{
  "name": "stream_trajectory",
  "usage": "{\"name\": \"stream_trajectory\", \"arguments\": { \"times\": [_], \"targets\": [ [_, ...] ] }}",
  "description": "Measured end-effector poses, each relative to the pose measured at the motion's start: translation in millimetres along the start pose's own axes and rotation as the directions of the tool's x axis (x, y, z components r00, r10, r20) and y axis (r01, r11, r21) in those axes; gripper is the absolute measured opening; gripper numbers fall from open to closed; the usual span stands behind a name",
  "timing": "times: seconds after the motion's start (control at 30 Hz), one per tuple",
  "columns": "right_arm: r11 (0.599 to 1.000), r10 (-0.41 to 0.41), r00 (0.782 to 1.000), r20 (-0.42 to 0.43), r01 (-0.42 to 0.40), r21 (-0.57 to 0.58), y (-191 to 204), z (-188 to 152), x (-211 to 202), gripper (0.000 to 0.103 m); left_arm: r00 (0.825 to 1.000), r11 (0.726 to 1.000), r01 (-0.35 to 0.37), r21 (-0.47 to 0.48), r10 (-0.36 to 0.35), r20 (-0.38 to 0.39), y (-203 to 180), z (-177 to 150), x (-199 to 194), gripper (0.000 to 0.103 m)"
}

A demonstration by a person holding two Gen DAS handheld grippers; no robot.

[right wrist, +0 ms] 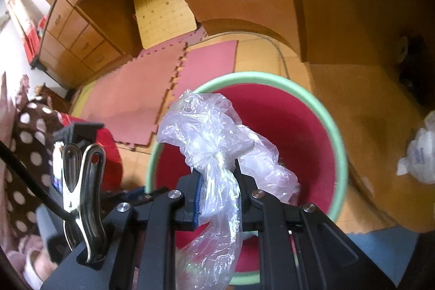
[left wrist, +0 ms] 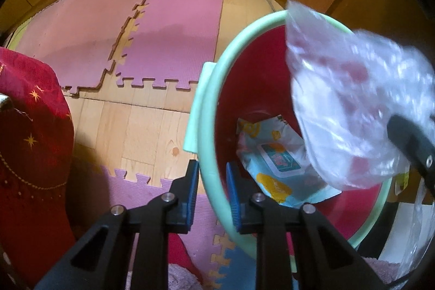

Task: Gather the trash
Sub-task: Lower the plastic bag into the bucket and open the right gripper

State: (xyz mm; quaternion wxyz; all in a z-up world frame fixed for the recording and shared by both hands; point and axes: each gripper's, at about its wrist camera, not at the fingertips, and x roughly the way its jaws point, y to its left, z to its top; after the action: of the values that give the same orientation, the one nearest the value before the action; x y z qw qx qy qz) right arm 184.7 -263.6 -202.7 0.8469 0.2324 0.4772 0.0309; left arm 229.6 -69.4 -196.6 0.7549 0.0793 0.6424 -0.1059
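A round bin with a mint green rim [left wrist: 209,105] and red inside stands on the wooden floor. My left gripper [left wrist: 212,167] points straight down and is shut on the near rim, one blue pad outside the wall and one inside. A blue and yellow wet-wipe packet [left wrist: 277,162] lies at the bin's bottom. My right gripper [right wrist: 217,170] is shut on a crumpled clear plastic bag [right wrist: 206,132] at its knotted neck. It holds the bag over the bin's rim [right wrist: 339,143]. In the left wrist view the bag [left wrist: 348,105] hangs blurred over the bin's right side, with a black finger [left wrist: 410,143] behind it.
Pink foam puzzle mats [left wrist: 174,31] cover the floor beyond the bin. A red cloth with gold stars [left wrist: 30,127] lies left. Wooden cabinets [right wrist: 81,31] line the back. Another crumpled white bag [right wrist: 418,154] lies on the floor right of the bin. A metal clip [right wrist: 81,181] sits by my left hand.
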Motion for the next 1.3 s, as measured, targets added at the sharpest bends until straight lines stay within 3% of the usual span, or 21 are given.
{"name": "stream_trajectory", "arguments": {
  "times": [0.17,0.4,0.77,0.9,1.03,1.3],
  "targets": [
    [0.998,0.048,0.999,-0.002,-0.048,-0.033,7.0,10.8,16.3,0.018,1.0,1.0,0.018,-0.013,-0.018,-0.006,3.5,0.4,0.8,0.021],
    [0.999,-0.041,0.995,-0.086,0.039,-0.018,-6.3,7.8,58.5,0.018,1.0,1.0,0.005,0.009,-0.005,-0.002,1.0,-0.4,2.4,0.021],
    [0.987,-0.154,0.967,-0.202,0.143,-0.067,-8.2,0.4,95.7,0.021,1.0,1.0,0.017,0.007,-0.017,-0.01,1.6,-1.1,2.4,0.022],
    [0.985,-0.171,0.96,-0.222,0.161,-0.066,-9.7,-0.4,101.4,0.034,1.0,1.0,0.011,0.009,-0.011,-0.011,0.3,-1.4,3.3,0.022],
    [0.98,-0.197,0.962,-0.189,0.188,-0.065,-13.4,1.6,95.6,0.049,1.0,1.0,0.009,0.009,-0.009,-0.011,-0.7,-1.8,3.6,0.022],
    [0.988,-0.154,0.973,-0.172,0.154,-0.014,-17.8,2.8,82.0,0.05,1.0,1.0,0.013,0.005,-0.013,-0.015,-1.4,-2.2,4.0,0.022]
  ]
}}
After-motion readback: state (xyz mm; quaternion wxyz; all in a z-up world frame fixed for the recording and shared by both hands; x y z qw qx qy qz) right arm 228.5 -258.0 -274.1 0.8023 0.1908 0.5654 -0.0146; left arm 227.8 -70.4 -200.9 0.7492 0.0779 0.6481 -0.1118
